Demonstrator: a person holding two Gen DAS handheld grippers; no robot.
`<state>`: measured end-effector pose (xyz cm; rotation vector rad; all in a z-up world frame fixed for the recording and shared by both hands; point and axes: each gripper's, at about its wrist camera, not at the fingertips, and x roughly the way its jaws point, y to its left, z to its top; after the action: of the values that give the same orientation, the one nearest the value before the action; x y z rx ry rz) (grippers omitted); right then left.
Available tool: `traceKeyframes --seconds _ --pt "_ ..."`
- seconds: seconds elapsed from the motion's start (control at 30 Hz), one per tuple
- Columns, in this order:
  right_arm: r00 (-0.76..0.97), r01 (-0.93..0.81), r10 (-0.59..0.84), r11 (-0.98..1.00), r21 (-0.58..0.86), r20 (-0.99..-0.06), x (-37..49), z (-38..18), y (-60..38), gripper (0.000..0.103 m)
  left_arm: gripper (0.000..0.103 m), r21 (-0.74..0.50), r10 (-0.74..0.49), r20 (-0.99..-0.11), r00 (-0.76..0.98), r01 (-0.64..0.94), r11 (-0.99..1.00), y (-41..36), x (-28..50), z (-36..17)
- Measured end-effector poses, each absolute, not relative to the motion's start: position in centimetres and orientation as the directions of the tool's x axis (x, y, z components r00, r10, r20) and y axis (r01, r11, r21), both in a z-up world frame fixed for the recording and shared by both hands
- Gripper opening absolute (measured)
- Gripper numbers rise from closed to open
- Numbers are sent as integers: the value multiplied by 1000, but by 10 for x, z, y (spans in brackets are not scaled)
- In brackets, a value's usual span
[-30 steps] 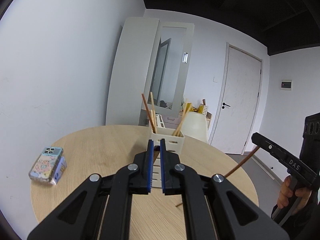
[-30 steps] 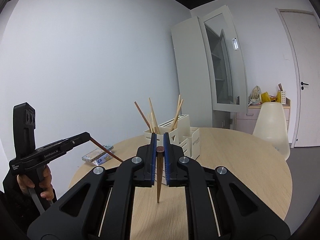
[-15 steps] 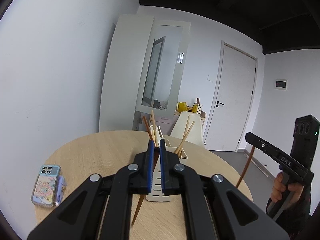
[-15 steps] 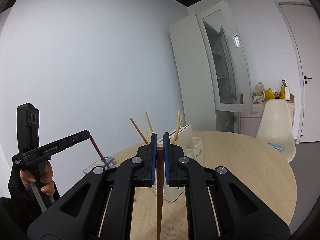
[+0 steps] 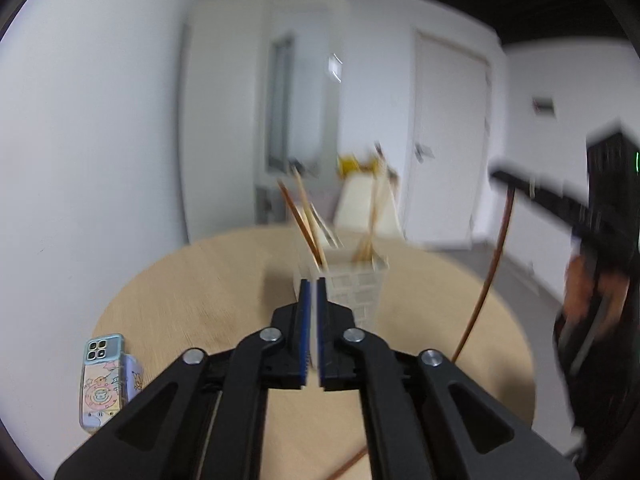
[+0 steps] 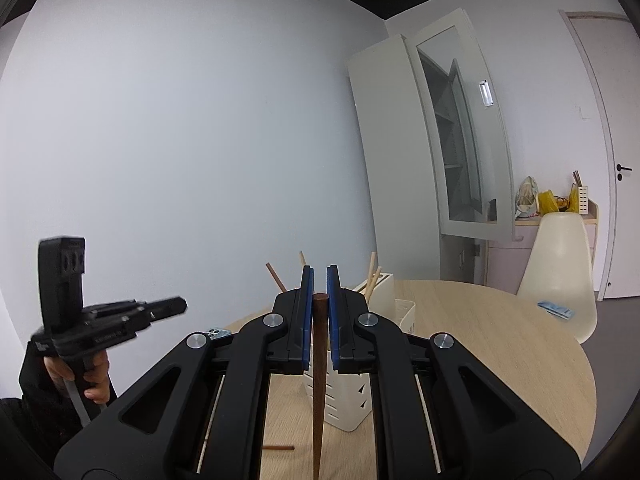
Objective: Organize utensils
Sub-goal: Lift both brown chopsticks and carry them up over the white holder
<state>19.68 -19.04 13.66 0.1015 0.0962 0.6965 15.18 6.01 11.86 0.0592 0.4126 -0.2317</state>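
A white slotted utensil holder (image 5: 352,292) (image 6: 348,400) stands on the round wooden table (image 5: 200,280) with several chopsticks leaning in it. My left gripper (image 5: 313,286) (image 6: 180,305) hovers just in front of the holder. Its jaws are opening and nothing is between the blue pads. My right gripper (image 6: 319,276) (image 5: 498,176) is shut on a dark brown chopstick (image 6: 319,380) (image 5: 494,264) that hangs straight down, to the right of the holder. Another brown chopstick (image 6: 278,448) (image 5: 348,465) lies flat on the table near the holder. The left wrist view is blurred.
A phone in a patterned case (image 5: 102,376) lies at the table's left edge. A small blue item (image 6: 556,310) lies at the far right edge, by a cream chair (image 6: 560,264). A tall cabinet (image 6: 432,140) with an open glass door stands behind.
The left gripper no longer holds the chopstick it carried and has swung toward the holder. The right gripper has risen with its chopstick, which now hangs vertical.
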Motion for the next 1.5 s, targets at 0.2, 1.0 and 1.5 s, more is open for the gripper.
traceKeyframes --seconds 0.2,1.0,1.5 --pt "780 -615 623 780 118 -59 191 136 -195 6 40 132 -329 -609 722 500 856 26 172 67" --pt "848 -515 529 835 194 -25 153 116 -263 6 54 244 -259 -877 405 839 486 -76 154 -28" --pt "844 -527 536 830 184 3 139 112 -273 6 32 181 -205 -922 327 835 520 -77 186 -29"
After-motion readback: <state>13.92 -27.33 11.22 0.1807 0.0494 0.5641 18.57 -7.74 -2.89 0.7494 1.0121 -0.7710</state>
